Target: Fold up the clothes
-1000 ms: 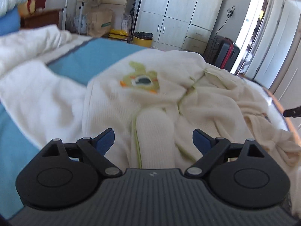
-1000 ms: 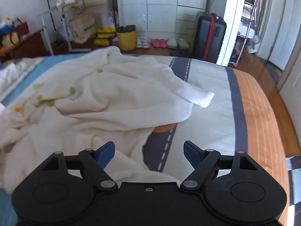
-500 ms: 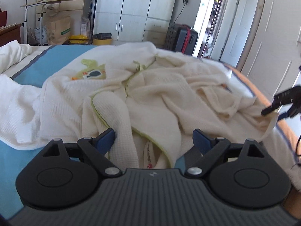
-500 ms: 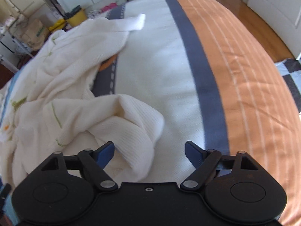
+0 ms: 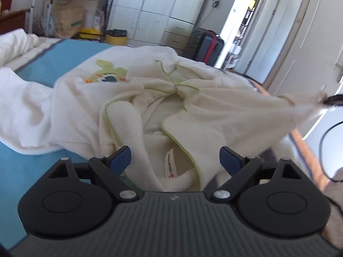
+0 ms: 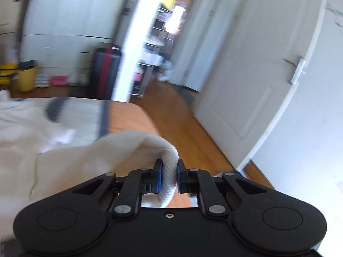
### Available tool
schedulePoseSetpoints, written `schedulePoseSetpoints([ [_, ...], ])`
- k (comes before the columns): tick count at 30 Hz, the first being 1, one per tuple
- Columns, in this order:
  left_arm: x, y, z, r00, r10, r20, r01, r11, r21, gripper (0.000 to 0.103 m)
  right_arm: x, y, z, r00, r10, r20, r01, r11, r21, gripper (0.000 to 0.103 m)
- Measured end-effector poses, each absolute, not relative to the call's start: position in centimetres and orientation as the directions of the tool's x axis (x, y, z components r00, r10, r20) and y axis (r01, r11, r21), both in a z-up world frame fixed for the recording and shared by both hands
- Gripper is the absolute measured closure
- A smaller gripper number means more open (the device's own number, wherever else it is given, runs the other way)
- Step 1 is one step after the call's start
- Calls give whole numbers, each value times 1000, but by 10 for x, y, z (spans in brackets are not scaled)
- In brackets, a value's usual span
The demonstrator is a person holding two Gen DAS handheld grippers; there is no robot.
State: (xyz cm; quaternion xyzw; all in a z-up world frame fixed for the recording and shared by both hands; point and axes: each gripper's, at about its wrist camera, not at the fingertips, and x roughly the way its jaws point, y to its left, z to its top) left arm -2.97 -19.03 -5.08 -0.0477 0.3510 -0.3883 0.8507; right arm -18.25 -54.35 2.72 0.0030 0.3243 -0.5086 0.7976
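A cream waffle-knit garment (image 5: 214, 111) with green trim and a cartoon patch (image 5: 107, 73) lies rumpled on the bed. My left gripper (image 5: 174, 160) is open, hovering over its neck opening and white label (image 5: 170, 167), touching nothing. In the right wrist view my right gripper (image 6: 169, 169) has its jaws closing, and the blue pads press a thick fold of the garment (image 6: 133, 147) between them. In the left wrist view that pinched end is stretched out to the right, up to the right gripper's dark tip (image 5: 333, 100).
The bed has a blue cover (image 5: 25, 171) and an orange-striped side (image 6: 128, 117). A white blanket (image 5: 21, 98) lies at the left. Beyond the bed stand a dark suitcase (image 5: 211, 45), wardrobes (image 5: 150, 10), a yellow bin (image 6: 25, 78) and an open white door (image 6: 246, 90).
My right gripper went from open above the fabric to pinched on a fold, and swung right towards the door, drawing the garment taut. The left gripper shifted slightly and stayed open.
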Motion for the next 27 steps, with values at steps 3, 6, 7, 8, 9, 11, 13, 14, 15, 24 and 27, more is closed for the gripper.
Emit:
schedulePoseSetpoints([
  [3,-38,-205,-44,375,-756,-536,695,612,-377,13,-195,-570,4,195,-795,-575,866,414,-279,89],
  [6,-53,-230,-44,297,-786,-542,779,528,-338,13,-196,-584,-36,227,-682,-696,861,474,-183,89],
  [7,-56,-241,-47,284,-780,-557,798,515,-313,13,-196,-588,-48,239,-644,-727,858,491,-152,89],
  [8,-60,-251,-50,272,-773,-573,816,501,-288,13,-198,-591,-56,236,-623,-746,861,490,-137,89],
  [9,-60,-264,-57,288,-738,-611,816,523,-248,13,-202,-594,-59,241,-612,-754,867,484,-116,89],
  [11,-58,-285,-72,320,-662,-677,799,573,-182,13,-213,-600,-64,270,-581,-768,883,467,-43,89],
  [13,-53,-295,-87,347,-614,-709,767,621,-161,16,-226,-606,-67,319,-543,-776,896,439,61,88],
  [14,-51,-296,-93,358,-604,-712,750,640,-166,39,-231,-604,-68,333,-534,-777,896,437,84,87],
  [15,-51,-293,-94,381,-604,-700,744,650,-157,75,-233,-604,-69,344,-533,-773,893,440,94,87],
  [24,-96,-250,24,317,-800,-510,837,489,-246,100,-279,-614,-27,447,-718,-533,886,439,151,91],
  [27,-98,-247,24,189,-832,-522,809,433,-398,100,-292,-623,-24,353,-796,-492,926,372,64,97],
])
